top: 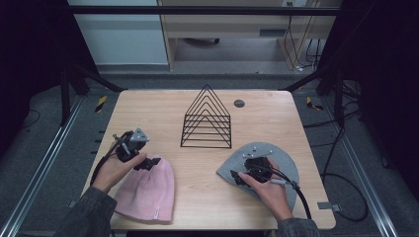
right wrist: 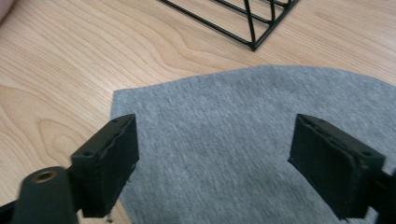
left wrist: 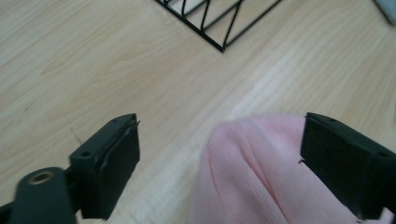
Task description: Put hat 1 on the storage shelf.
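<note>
A pink knit beanie (top: 148, 190) lies flat at the table's front left, and its crown (left wrist: 254, 172) reaches up between the jaws in the left gripper view. My left gripper (top: 146, 163) hovers at the beanie's top end, open, jaws standing wide apart around the crown (left wrist: 219, 168). A grey beanie (top: 281, 163) lies flat at the front right. My right gripper (top: 238, 177) sits over its left part, open, with grey fabric (right wrist: 224, 140) spread between the jaws (right wrist: 215, 163). Neither cloth is pinched.
A black wire rack (top: 207, 118) with triangular dividers stands at the table's middle, behind both beanies; its corner (left wrist: 219, 23) (right wrist: 247, 23) shows in both gripper views. A dark round grommet (top: 239, 103) sits in the tabletop at the back. Bare wood (top: 197, 168) lies between the beanies.
</note>
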The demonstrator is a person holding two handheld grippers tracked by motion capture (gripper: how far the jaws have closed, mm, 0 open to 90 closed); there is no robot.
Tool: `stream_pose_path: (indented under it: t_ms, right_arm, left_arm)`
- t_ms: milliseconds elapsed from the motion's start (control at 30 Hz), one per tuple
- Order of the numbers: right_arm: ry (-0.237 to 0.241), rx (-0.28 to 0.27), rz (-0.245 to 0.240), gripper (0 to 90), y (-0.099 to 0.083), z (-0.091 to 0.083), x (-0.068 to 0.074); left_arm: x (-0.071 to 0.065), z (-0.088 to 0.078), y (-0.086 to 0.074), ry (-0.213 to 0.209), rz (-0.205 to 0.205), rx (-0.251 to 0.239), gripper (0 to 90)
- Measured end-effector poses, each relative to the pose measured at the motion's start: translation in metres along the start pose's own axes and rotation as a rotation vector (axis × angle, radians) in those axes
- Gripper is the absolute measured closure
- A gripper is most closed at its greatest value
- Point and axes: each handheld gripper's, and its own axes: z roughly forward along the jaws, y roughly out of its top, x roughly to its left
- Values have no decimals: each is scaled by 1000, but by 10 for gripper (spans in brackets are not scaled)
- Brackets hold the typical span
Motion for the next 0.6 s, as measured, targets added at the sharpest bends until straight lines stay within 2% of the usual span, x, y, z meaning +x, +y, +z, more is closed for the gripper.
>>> stream_pose_path:
  t_ms: [100,133,167,233,300,400,567,600]
  right_arm:
    - [-18,3,1,263,-2,-2,-2]
    - [-21,0,-8,282,-3,-2,-3]
    - [-23,-2,-18,303,-3,-2,-3]
    - [-30,-1,-26,314,-4,-2,-3]
    - [-49,11,-56,330,-6,-1,-3]
    - [-70,10,-70,356,-8,-2,-5]
    - [-80,-9,-44,376,-11,-6,-12]
    - [-67,-10,-8,376,-11,-6,-15]
  left_arm:
    - [0,-1,-1,-16,24,9,130]
    - [-2,-2,-3,-17,39,21,131]
    - [-2,-4,-6,-7,37,24,131]
    - [-1,-5,-10,2,26,21,142]
    - [6,-7,-23,9,-16,32,142]
    - [12,-8,-31,5,-41,54,163]
    - [16,-5,-36,6,-38,70,209]
    - [15,-2,-36,0,-28,85,222]
